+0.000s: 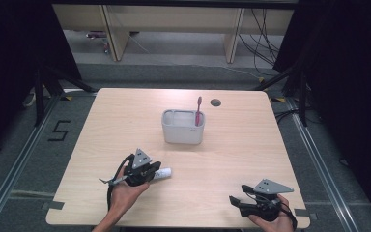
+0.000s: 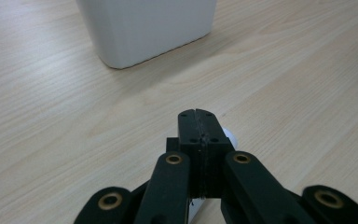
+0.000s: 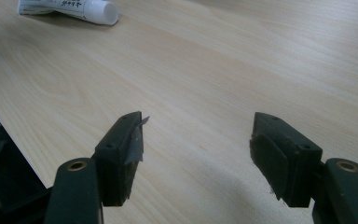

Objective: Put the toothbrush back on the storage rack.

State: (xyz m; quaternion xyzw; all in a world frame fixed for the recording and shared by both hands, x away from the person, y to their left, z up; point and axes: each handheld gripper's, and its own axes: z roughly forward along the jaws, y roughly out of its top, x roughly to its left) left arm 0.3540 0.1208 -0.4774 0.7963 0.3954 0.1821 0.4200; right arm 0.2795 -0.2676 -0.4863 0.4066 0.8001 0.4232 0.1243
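The left gripper (image 2: 199,122), jaws pressed together, hides the toothpaste tube (image 3: 70,8); right gripper (image 3: 198,154) gapes empty, seeing its label.

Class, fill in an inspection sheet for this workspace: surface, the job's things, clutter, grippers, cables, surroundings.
Surface: light wood table, bare grain, round hole near the far edge.
Job's things: white holder with a pink toothbrush upright in it; white tube lying flat, partly under the left gripper.
Clutter: nothing seen.
Grippers: left gripper shut, jaws meeting above the tube; a pinch on it cannot be told. Right gripper open, nothing between its jaws.
Cables: black cable trailing from the left gripper; loose cables on the floor beyond.
Surroundings: dark curtains, grey floor marked 5.
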